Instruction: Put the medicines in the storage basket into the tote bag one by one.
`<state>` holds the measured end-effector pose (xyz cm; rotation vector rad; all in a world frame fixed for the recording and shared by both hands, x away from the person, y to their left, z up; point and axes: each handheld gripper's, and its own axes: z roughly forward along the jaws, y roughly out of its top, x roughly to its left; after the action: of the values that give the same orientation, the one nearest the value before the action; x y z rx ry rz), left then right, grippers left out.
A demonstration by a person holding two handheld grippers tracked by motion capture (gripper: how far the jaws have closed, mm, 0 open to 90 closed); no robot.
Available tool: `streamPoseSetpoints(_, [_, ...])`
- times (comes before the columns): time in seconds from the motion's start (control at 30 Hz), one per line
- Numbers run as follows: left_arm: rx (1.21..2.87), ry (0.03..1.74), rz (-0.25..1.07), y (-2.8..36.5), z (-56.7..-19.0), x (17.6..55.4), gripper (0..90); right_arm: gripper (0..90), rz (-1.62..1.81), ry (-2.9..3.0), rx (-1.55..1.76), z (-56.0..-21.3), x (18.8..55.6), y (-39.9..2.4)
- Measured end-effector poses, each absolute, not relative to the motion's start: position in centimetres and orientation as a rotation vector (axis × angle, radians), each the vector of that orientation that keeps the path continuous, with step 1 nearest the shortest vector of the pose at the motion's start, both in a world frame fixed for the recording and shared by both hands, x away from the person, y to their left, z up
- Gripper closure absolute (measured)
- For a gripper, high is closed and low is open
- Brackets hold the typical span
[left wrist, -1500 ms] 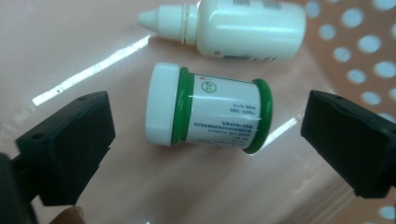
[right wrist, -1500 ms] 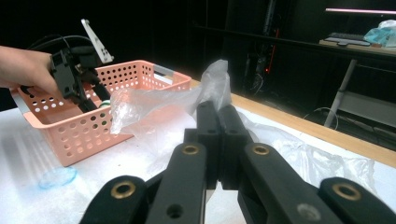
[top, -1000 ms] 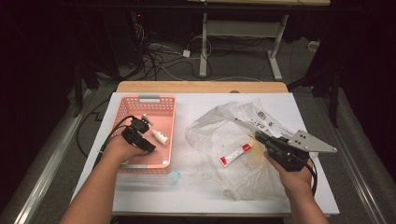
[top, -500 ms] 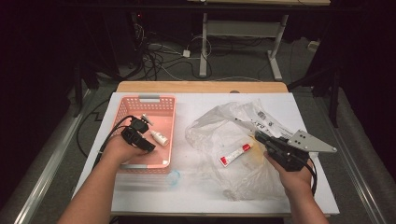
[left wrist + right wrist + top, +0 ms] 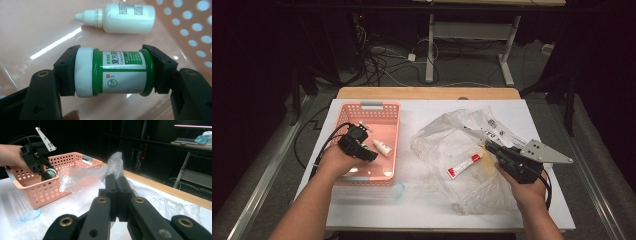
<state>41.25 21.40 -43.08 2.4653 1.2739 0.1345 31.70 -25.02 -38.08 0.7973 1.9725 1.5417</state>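
Holding the green jar [image 5: 121, 73] in the left tongs [image 5: 115, 72] over the pink basket [image 5: 190, 30].

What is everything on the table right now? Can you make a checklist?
Surface: white table, wooden far edge.
Job's things: green jar with white cap, held over the pink basket; white dropper bottle lying in the basket; clear plastic bag; red-and-white tube in the bag.
Clutter: bluish film near the basket.
Grippers: left gripper clamps the jar end to end; right gripper pinches the bag.
Cables: tangle on the floor.
Surroundings: dark room, desk legs.
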Motion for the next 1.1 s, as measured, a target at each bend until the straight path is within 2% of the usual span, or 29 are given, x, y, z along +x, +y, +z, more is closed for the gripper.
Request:
streamPoseSetpoints(0.57, [2.254, 1.248, 0.181, 23.3, -41.4, 37.5, 34.0, 89.9, 1.542, 1.973, 0.797, -38.0, 31.6, -24.9])
streamPoseSetpoints(1.1, [2.164, 1.198, 0.294, 22.3, -42.3, 34.1, 34.0, 89.9, 1.54, 1.984, 0.785, -38.1, 31.5, -24.5])
